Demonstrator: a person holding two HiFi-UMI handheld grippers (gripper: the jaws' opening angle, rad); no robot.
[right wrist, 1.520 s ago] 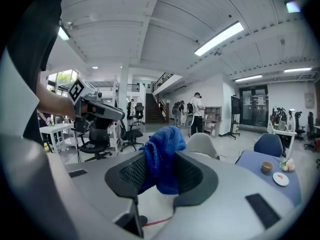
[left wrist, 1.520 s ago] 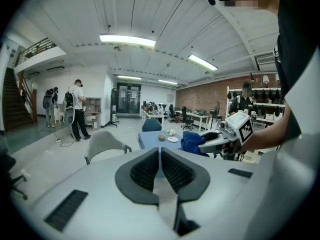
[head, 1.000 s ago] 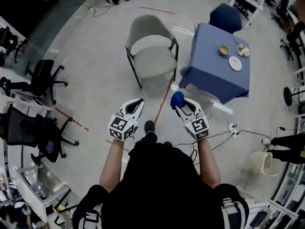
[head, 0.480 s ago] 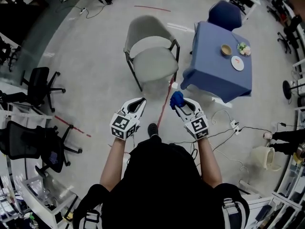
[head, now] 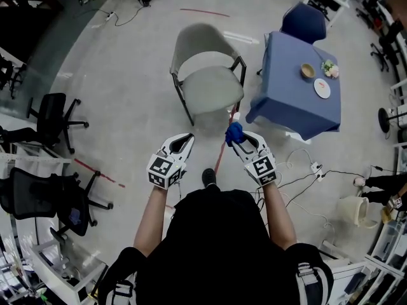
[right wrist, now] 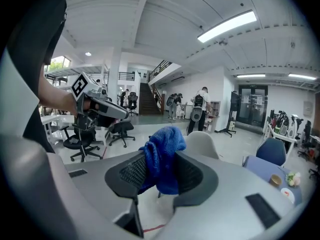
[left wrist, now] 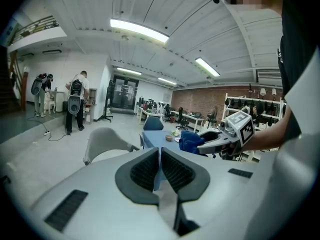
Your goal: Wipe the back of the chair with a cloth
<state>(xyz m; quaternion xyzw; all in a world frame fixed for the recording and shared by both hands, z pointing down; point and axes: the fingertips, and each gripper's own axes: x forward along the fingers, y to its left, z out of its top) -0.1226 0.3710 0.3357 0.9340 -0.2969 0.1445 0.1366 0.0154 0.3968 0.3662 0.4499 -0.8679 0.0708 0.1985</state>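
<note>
Blue cloth (right wrist: 161,156) is clamped between the jaws of my right gripper (right wrist: 160,173), bunching up above the pads. My left gripper (left wrist: 160,160) carries nothing, its jaws drawn together. Over the last second the grey chair (head: 213,89) has drawn slightly nearer in the head view, so I'm closing in. Its back (head: 198,38) faces away, well apart from the cloth. Wiping hasn't begun, and I'd reach over the seat.

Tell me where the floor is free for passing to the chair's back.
Free: the wide floor between the grey chair and the black office chairs on its left. Crowded: its right, where the blue table stands close and cables lie.
</note>
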